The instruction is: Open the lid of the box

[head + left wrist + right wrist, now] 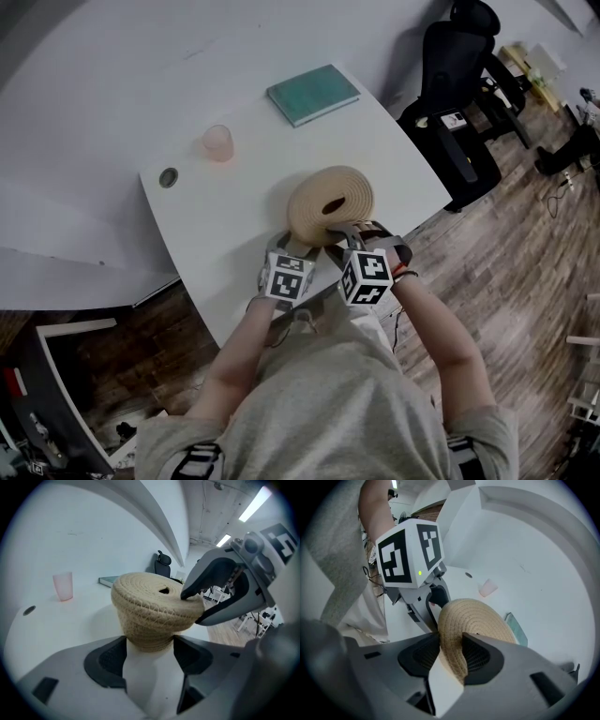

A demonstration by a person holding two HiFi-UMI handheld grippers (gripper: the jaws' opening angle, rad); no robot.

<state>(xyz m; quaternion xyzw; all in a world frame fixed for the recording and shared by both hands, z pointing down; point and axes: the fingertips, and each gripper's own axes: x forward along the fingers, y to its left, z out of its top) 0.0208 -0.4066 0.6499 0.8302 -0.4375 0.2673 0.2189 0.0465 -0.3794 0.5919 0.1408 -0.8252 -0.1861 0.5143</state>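
The person's grey shirt fills the foreground, with both forearms reaching to a round woven box at the near edge of the white table. The box is straw-coloured coiled rope. Its narrow body sits under a wider, domed lid with a small dark hole at the centre. The left gripper is clamped low on the body, a pad on each side. The right gripper is closed on the lid's rim, one finger on top and one beneath. Beyond the box stand a pink cup and a green book.
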